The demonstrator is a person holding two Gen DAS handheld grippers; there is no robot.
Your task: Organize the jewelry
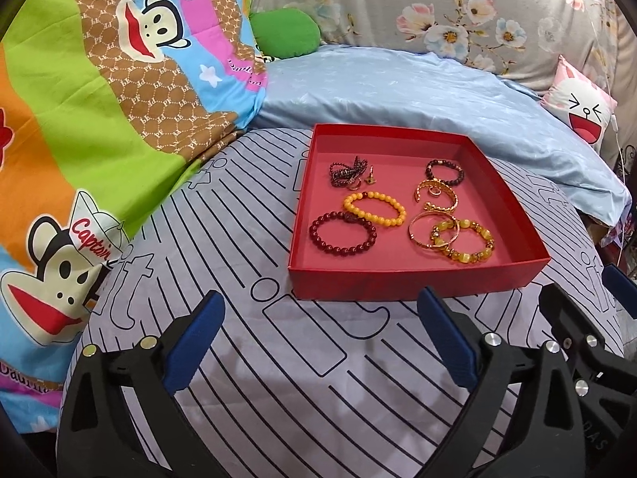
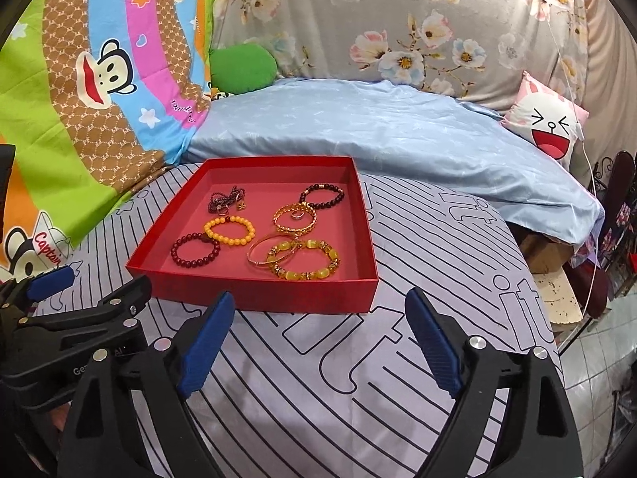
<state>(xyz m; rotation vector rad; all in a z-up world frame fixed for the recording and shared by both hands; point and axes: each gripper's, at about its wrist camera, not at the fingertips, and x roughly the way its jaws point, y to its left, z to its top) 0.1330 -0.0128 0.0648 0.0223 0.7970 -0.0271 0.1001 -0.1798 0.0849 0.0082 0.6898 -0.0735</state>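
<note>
I have the left gripper spread wide with nothing between its blue pads, and the right gripper equally spread and empty; both hover over the striped bedspread just in front of the red box. All the jewelry I can see lies inside that box: a dark red bead bracelet near its front wall, a yellow bead bracelet just behind it, gold bangles toward its right side. My judgement: go for one piece at a time, come down over the front wall, and straddle a single strand of beads so the neighbours stay put.
</note>
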